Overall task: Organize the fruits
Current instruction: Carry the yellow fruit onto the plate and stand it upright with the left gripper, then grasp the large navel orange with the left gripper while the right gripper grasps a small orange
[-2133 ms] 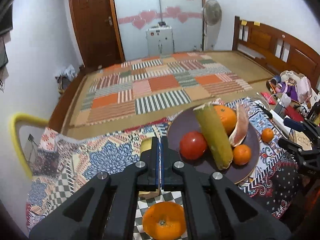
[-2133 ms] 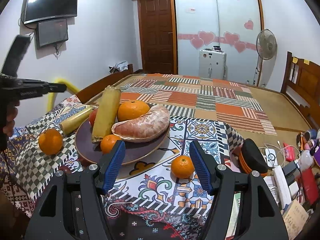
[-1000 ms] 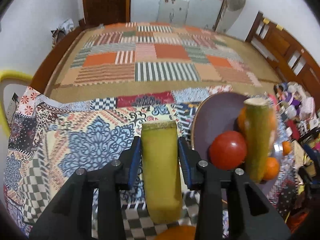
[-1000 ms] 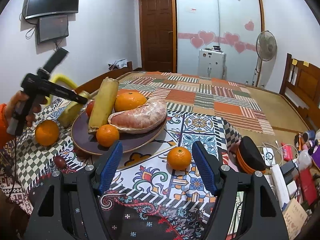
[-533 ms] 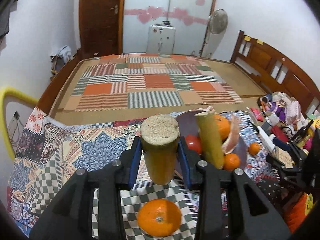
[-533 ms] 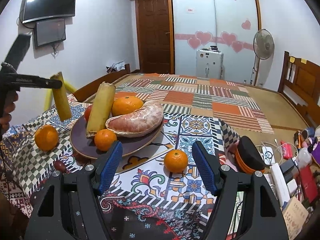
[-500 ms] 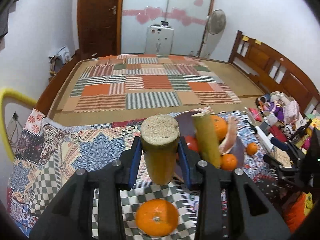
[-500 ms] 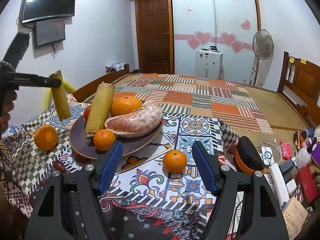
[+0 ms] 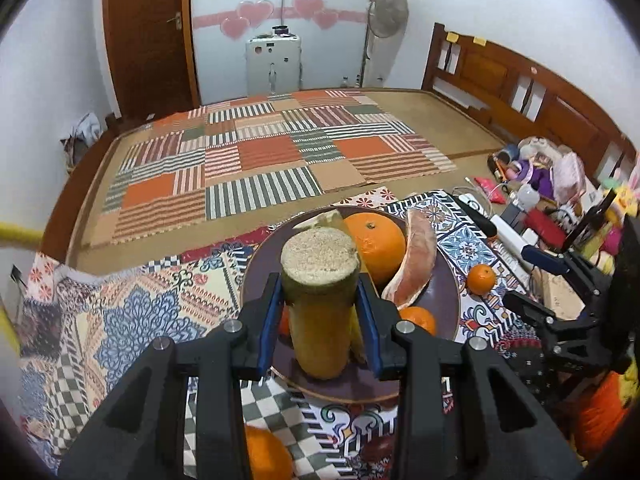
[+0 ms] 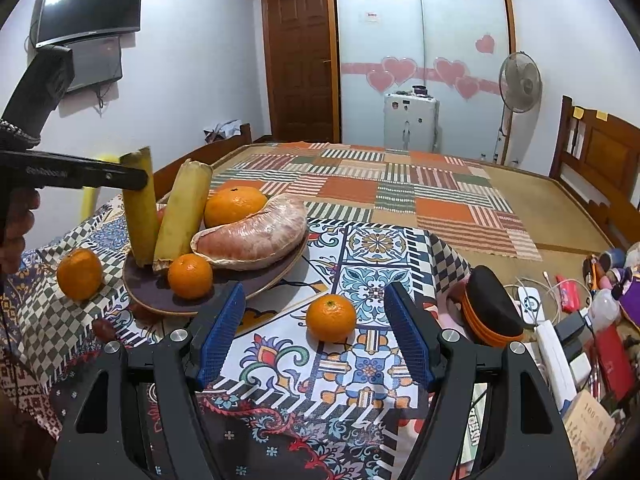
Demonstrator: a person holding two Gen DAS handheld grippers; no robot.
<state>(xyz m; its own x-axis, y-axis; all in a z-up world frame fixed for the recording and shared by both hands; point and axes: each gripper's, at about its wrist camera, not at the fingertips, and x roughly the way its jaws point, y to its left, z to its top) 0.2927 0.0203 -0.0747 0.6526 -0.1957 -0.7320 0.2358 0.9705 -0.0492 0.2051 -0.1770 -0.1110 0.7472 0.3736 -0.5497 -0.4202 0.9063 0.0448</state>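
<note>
Now the left gripper (image 9: 320, 316) pinches a sugarcane piece (image 9: 319, 304) upright over the plate (image 9: 448, 300); the right gripper (image 10: 314, 336) hangs spread.

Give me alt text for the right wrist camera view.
The open right gripper faces a small orange on a patterned tablecloth. Behind to the left, the left gripper holds a sugarcane piece upright over a purple plate of fruit.
</note>
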